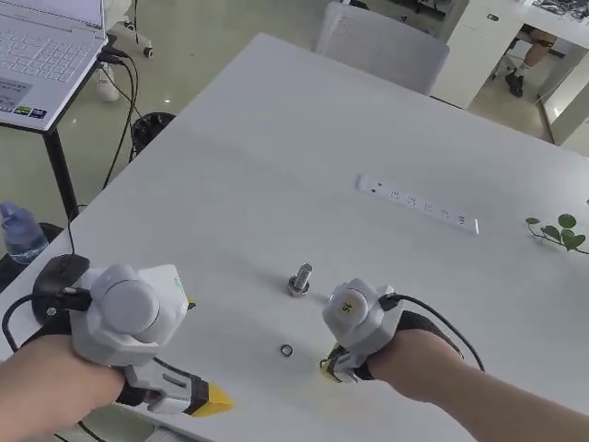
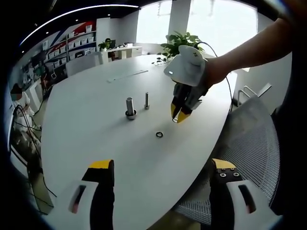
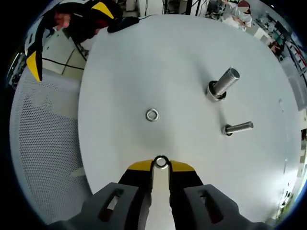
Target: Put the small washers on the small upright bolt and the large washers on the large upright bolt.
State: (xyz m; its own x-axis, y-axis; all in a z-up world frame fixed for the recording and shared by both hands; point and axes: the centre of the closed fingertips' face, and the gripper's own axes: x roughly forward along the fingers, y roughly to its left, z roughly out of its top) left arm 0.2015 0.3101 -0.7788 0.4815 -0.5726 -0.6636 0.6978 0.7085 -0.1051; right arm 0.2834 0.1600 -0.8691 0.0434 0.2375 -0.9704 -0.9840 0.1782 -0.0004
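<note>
In the head view, the right gripper [image 1: 331,370] hovers beside a loose washer [image 1: 286,350], near the large bolt [image 1: 300,278]. In the left gripper view, the left gripper [image 2: 162,165] gapes wide and empty. In the right gripper view, the jaws pinch a held washer [image 3: 160,163]. Its size is unclear, so the next move is probably to match it to a bolt, perhaps the small bolt [image 3: 237,127], and thread it on.

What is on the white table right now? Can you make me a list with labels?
Table: white tabletop
Large bolt: thick silver metal bolt, standing upright
Small bolt: thin silver metal bolt, upright beside it
Loose washer: small silver metal ring, flat on the table
Right gripper: yellow-tipped fingers shut on another silver ring washer
Left gripper: fingers open, holding nothing
</note>
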